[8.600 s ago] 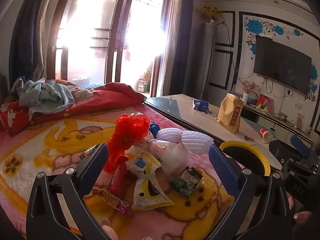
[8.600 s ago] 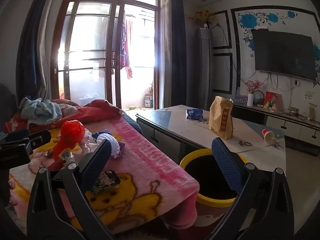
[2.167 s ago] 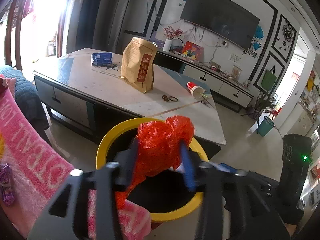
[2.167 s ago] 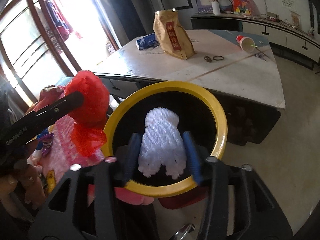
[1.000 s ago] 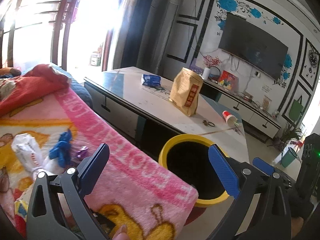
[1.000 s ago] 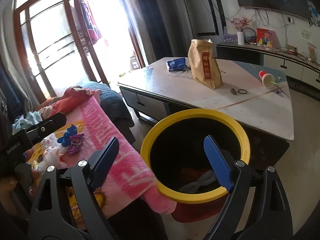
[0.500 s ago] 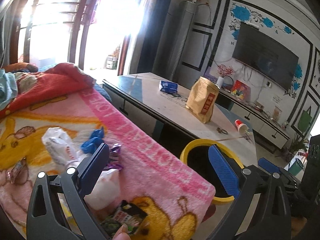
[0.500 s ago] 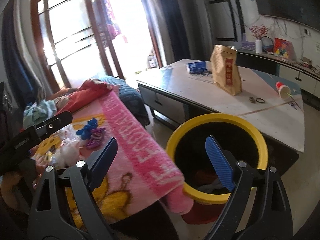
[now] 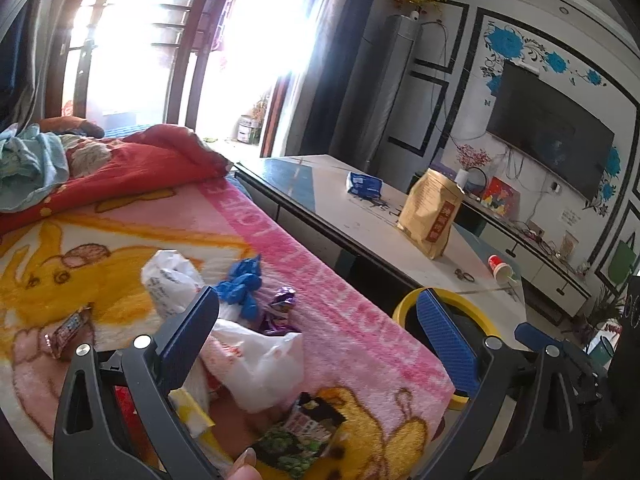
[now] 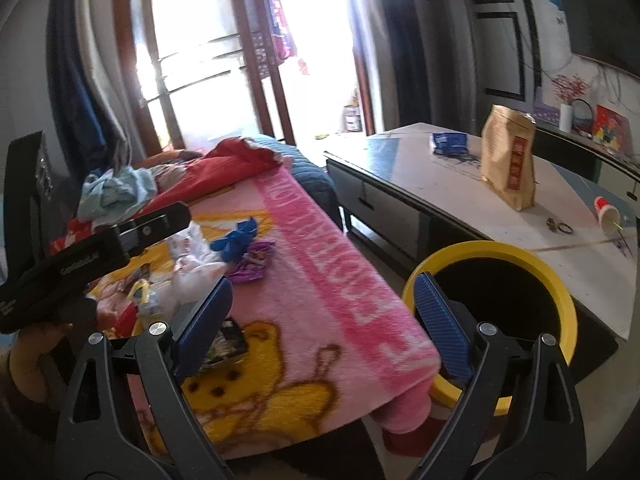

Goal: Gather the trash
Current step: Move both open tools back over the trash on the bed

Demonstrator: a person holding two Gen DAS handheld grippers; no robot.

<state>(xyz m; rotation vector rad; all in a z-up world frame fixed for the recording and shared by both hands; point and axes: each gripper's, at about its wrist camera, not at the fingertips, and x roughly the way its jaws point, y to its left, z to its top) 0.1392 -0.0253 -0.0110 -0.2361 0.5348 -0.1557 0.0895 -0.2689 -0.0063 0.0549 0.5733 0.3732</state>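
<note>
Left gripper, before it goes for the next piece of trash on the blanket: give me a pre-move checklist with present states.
1. Left gripper open and holding nothing: ok.
2. Right gripper open and holding nothing: ok.
3. Trash left on the pink blanket: ok; white plastic bag, blue wad, purple wrapper, green snack packet.
4. White plastic bag lies between the left fingers' line: ok.
5. Yellow-rimmed bin within view, mouth unobstructed: ok.
6. Room left in the bin: cannot tell, inside is dark.
</note>
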